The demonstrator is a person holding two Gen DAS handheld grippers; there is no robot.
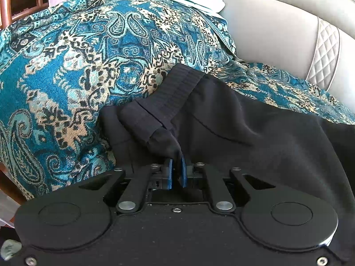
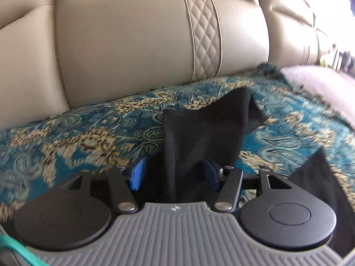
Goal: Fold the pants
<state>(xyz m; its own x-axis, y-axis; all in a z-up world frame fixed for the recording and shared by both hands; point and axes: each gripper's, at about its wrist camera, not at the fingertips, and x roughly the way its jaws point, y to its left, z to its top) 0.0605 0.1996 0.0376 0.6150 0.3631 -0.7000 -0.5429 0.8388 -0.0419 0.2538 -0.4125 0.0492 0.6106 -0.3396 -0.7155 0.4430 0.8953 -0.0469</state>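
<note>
Both wrist views are aimed obliquely downward, close over the black pants (image 1: 244, 122); the paisley throw (image 2: 77, 133) and beige sofa (image 2: 122, 44) are shared.

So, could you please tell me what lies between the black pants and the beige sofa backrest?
In both wrist views, only the teal paisley throw lies between the pants and the backrest.

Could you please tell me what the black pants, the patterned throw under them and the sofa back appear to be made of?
Black pants: soft matte knit, probably cotton-blend jersey, judging by the ribbed waistband and limp folds.
Patterned throw: woven jacquard-like cloth; the teal and gold paisley shows visible weave.
Sofa back: smooth beige leather or faux leather, with a soft sheen and a diamond-stitched strip.
</note>
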